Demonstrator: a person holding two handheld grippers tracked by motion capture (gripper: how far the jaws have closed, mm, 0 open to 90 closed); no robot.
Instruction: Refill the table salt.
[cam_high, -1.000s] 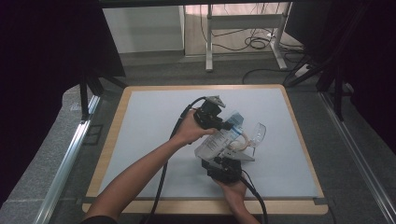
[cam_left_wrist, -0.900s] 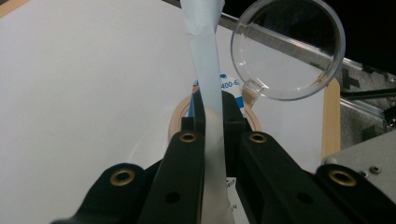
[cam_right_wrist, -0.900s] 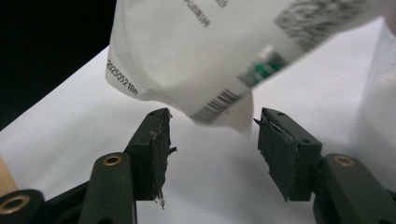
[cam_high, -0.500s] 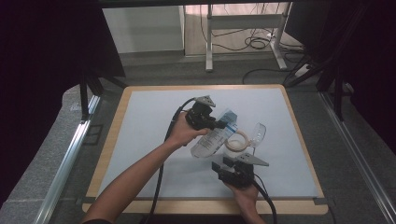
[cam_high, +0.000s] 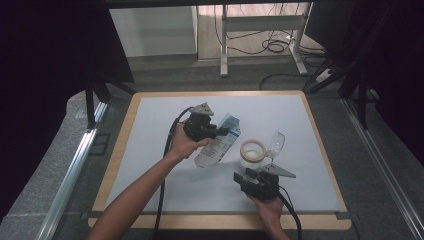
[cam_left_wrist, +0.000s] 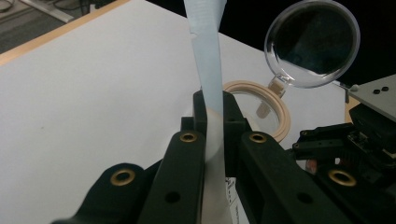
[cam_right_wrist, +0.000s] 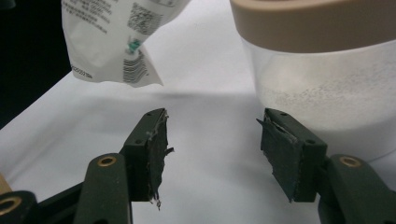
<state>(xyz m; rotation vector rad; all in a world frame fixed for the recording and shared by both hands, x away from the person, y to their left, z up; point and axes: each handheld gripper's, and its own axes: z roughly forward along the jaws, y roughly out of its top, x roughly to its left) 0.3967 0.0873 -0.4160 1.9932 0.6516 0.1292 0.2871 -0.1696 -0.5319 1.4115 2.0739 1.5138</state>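
pouch (cam_left_wrist: 208, 70) | pinched between left gripper (cam_left_wrist: 212, 109) fingers | beside jar (cam_high: 251, 155)

Desk (cam_high: 150, 150): white top, light wood border. Grey carpet floor (cam_high: 50, 190) around it. Metal rail (cam_high: 75, 165) along left edge, second rail (cam_high: 385, 175) along right. White desk legs (cam_high: 225, 45) at back, black cable tangle (cam_high: 275, 47) on floor between them. Dark curtain (cam_high: 50, 50) at left.
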